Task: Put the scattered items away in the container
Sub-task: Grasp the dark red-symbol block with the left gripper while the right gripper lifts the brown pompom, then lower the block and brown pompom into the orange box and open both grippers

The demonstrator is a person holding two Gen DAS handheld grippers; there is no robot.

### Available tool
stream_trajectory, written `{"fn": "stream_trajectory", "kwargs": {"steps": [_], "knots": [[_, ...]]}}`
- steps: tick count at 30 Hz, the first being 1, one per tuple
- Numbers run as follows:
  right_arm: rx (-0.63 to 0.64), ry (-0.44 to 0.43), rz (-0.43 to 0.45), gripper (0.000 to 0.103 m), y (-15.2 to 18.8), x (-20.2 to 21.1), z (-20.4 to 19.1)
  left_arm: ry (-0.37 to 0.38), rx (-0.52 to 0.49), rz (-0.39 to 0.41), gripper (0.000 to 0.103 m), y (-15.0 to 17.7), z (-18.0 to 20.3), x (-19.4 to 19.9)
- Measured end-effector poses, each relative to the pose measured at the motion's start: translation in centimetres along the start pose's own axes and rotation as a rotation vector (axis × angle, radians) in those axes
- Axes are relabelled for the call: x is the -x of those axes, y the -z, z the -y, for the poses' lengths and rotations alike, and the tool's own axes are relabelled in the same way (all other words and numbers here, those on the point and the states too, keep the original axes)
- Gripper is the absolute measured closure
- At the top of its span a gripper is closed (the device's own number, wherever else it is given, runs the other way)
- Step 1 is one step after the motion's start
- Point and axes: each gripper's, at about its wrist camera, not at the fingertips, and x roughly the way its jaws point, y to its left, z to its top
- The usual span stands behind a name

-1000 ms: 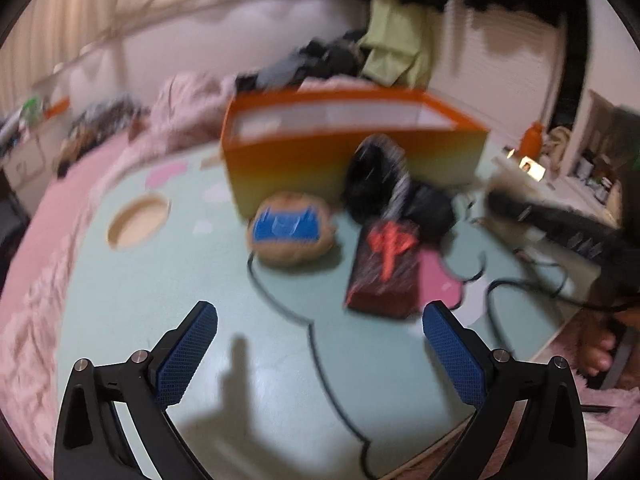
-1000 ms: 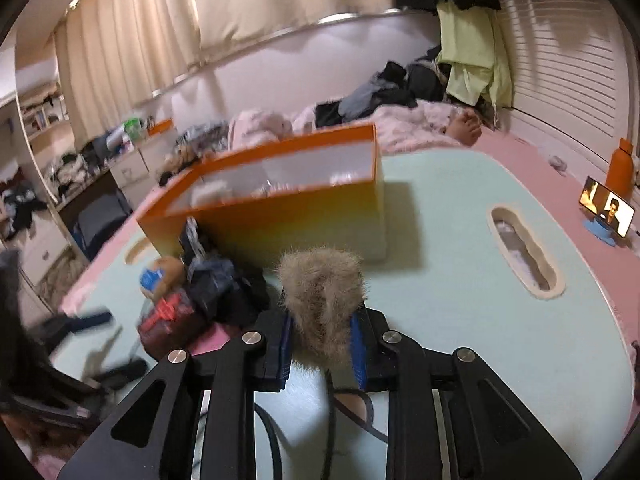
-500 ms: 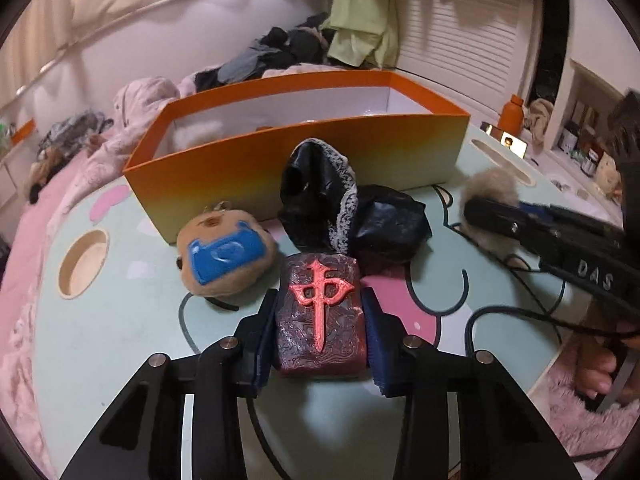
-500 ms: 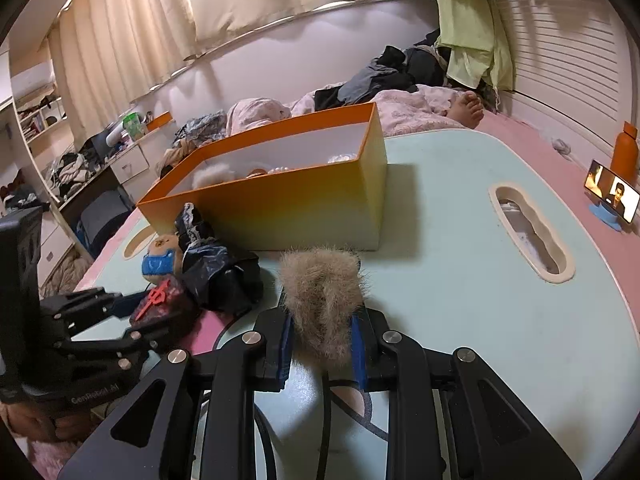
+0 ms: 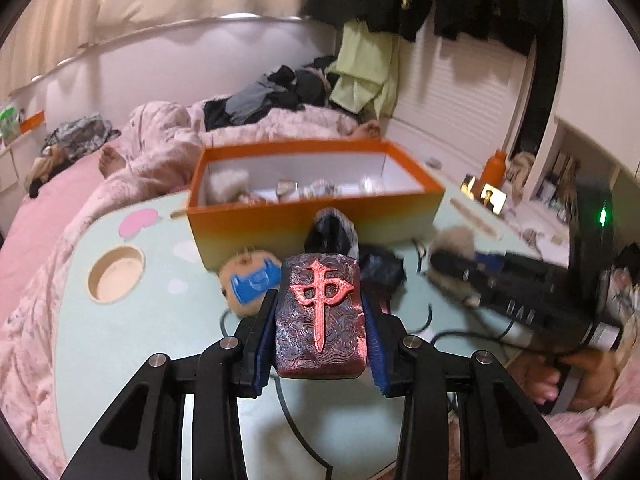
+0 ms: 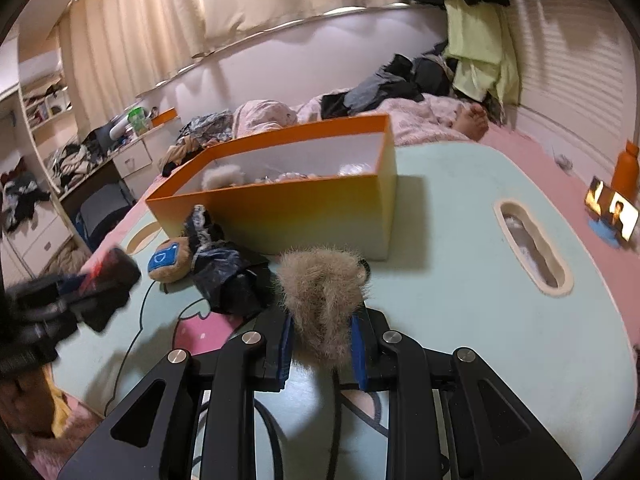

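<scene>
Mint table (image 6: 460,208) bears orange box (image 6: 320,216); plush toy (image 6: 170,258); black bag (image 6: 228,276).

The mahjong-tile block (image 5: 320,312) looks like moulded resin, glossy, with a rough swirled dark red surface and a raised coral character. The pads (image 5: 265,336) pressing its sides are blue ribbed rubber on matt black plastic arms with shiny metal pins. At 12 o'clock of it, the orange box (image 5: 316,220) looks like smooth matt cardboard, white inside. The fur pompom (image 6: 324,300) is shaggy grey-brown fluff. At its 9 o'clock, the black bag (image 6: 228,276) is crinkled glossy plastic. The mint table (image 6: 460,280) is smooth, faintly sheened
</scene>
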Motion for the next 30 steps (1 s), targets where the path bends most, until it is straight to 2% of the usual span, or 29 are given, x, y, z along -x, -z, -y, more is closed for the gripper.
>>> {"fn": "stream_trajectory", "kwargs": {"steps": [2, 5, 12, 15, 17, 23, 25, 26, 28, 29, 30], "knots": [[0.023, -0.004, 0.004, 0.078, -0.4, 0.1, -0.6, -0.003, 0.003, 0.012, 0.065, -1.2, -0.6, 0.2], [0.021, -0.044, 0.022, 0.078, -2.1, 0.3, -0.8, -0.048, -0.013, 0.018, 0.065, -3.4, -1.3, -0.1], [0.063, -0.029, 0.095, 0.078, -8.9, -0.7, -1.7, -0.072, 0.029, 0.031, 0.065, -10.0, -3.6, -3.2], [0.055, -0.032, 0.073, 0.076, -11.0, -2.3, -1.8, -0.089, 0.026, 0.021, 0.065, -11.6, -4.0, -5.0], [0.048, -0.014, -0.003, 0.076, -11.9, -4.5, -1.8, -0.093, 0.033, 0.006, 0.065, -12.1, -4.3, -6.2], [0.063, 0.034, -0.085, 0.076, -11.6, -8.3, -1.8, -0.093, 0.035, -0.058, 0.065, -11.7, -4.0, -9.7], [0.069, 0.066, -0.105, 0.071, -11.3, -9.2, -1.7, -0.087, 0.036, -0.083, 0.063, -11.3, -3.9, -10.6], [0.067, 0.081, -0.110, 0.068, -11.3, -9.2, -1.5, -0.086, 0.039, -0.093, 0.054, -11.1, -3.8, -10.9], [0.061, 0.114, -0.105, 0.054, -11.3, -9.1, -1.2, -0.094, 0.035, -0.089, 0.043, -10.8, -3.6, -10.9], [0.063, 0.129, -0.092, 0.041, -11.3, -8.8, -1.2, -0.100, 0.027, -0.075, 0.042, -10.7, -3.4, -10.6], [0.069, 0.139, -0.077, 0.035, -11.4, -8.5, -1.3, -0.103, 0.020, -0.066, 0.041, -10.6, -3.2, -10.3]]}}
